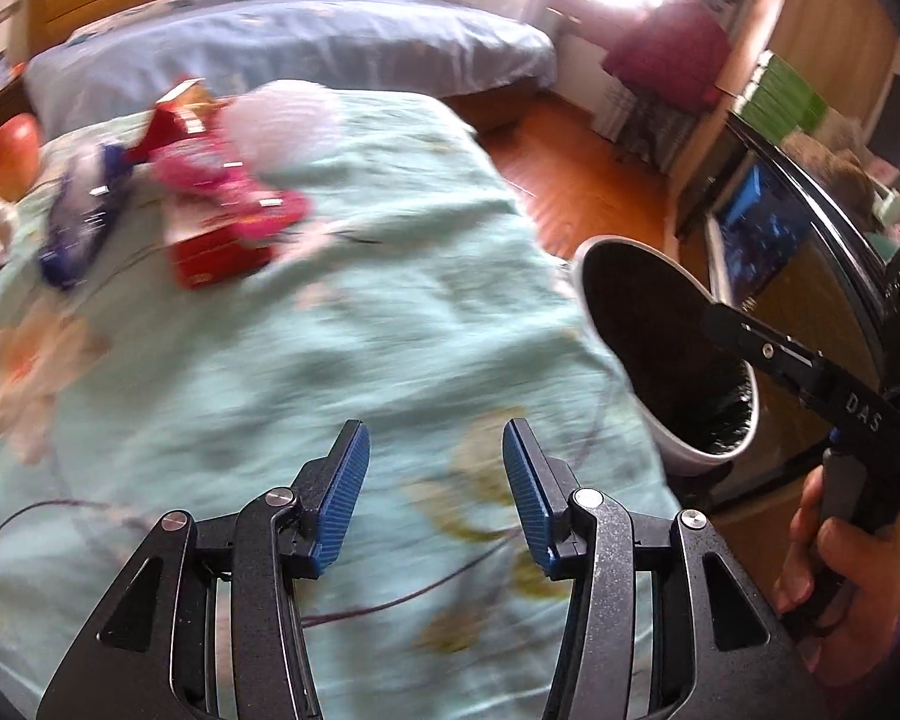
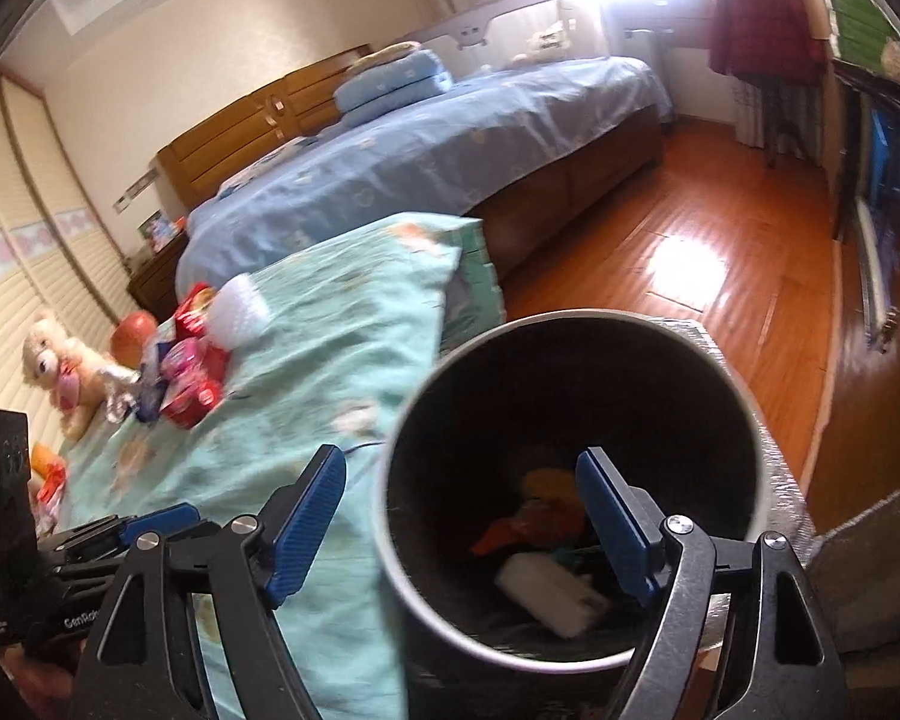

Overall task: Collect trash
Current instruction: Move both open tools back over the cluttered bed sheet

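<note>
— While the left gripper (image 1: pixel 435 450) hangs over the green floral bedspread (image 1: pixel 342 312), how do its fingers (image 1: pixel 345 492) stand?

— Partly apart, blue pads facing each other, with only cloth below the gap. Nothing is in them.

— And the right gripper (image 2: pixel 462 483)?

— Spread wide over the mouth of the bin (image 2: pixel 744 414), a white can with a dark inside. One finger (image 2: pixel 615 516) sits over the opening, the other is outside the rim on the bed side. Neither touches anything, and they hold nothing. A hand (image 1: pixel 834 564) grips its handle at the edge of the left view.

— Where is the trash?

— Some lies in the bottom of the bin: a white piece (image 2: pixel 549 591) and orange and red scraps (image 2: pixel 540 510). The rest is a heap up the bed: a red box (image 1: pixel 222 258), pink wrappers (image 1: pixel 222 180), a blue-and-white packet (image 1: pixel 81 222) and a white crumpled lump (image 1: pixel 291 120), all touching or overlapping. It is blurred.

— And the bin itself?

— Just beside the bed's edge, on the wooden floor (image 2: pixel 702 276) side.
</note>
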`<state>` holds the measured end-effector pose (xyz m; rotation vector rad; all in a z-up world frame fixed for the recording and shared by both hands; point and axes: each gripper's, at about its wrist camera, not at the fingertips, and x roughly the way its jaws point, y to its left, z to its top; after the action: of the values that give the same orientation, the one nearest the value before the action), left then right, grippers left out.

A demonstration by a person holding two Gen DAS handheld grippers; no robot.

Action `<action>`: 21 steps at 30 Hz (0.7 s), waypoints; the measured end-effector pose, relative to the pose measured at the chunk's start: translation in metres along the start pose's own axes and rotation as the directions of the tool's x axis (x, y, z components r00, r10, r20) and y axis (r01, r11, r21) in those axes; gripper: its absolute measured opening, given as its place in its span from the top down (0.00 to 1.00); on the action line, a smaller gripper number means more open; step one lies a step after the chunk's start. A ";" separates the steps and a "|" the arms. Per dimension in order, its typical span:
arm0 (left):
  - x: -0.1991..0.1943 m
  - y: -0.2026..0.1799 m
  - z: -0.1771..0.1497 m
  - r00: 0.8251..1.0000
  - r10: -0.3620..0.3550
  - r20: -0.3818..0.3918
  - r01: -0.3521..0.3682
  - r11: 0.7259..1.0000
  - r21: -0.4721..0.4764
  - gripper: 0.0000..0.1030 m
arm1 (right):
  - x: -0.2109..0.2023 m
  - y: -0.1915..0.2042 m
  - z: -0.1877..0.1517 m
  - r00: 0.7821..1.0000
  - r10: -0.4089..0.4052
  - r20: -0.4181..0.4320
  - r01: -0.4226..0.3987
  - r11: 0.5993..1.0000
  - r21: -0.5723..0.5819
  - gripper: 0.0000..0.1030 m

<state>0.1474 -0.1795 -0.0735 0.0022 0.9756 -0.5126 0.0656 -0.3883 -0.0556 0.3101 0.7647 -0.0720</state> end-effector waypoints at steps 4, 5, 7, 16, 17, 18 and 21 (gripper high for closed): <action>-0.011 0.024 -0.005 0.999 0.041 0.022 -0.040 0.998 -0.039 0.55 | 0.009 0.025 -0.004 0.999 0.032 -0.022 -0.033 0.999 -0.040 0.21; -0.013 0.030 -0.007 0.998 0.049 0.025 -0.048 0.998 -0.050 0.55 | 0.012 0.031 -0.005 0.999 0.040 -0.028 -0.041 0.998 -0.049 0.21; -0.016 0.043 -0.009 0.997 0.065 0.030 -0.062 0.995 -0.078 0.55 | 0.018 0.044 -0.008 0.998 0.055 -0.039 -0.058 0.996 -0.068 0.21; -0.031 0.094 -0.017 0.992 0.121 0.048 -0.112 0.981 -0.160 0.55 | 0.035 0.087 -0.014 0.991 0.102 -0.084 -0.113 0.984 -0.135 0.21; -0.031 0.097 -0.017 0.991 0.126 0.049 -0.117 0.979 -0.165 0.55 | 0.037 0.091 -0.014 0.991 0.105 -0.088 -0.117 0.983 -0.140 0.21; -0.032 0.102 -0.018 0.990 0.133 0.050 -0.123 0.978 -0.171 0.55 | 0.039 0.095 -0.014 0.990 0.109 -0.092 -0.122 0.982 -0.146 0.21; -0.035 0.113 -0.017 0.988 0.148 0.054 -0.136 0.973 -0.186 0.55 | 0.046 0.106 -0.014 0.987 0.118 -0.105 -0.134 0.977 -0.163 0.21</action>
<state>0.1652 -0.0621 -0.0810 -0.1083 0.9458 -0.2889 0.1080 -0.2812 -0.0705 0.2000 0.8376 0.1282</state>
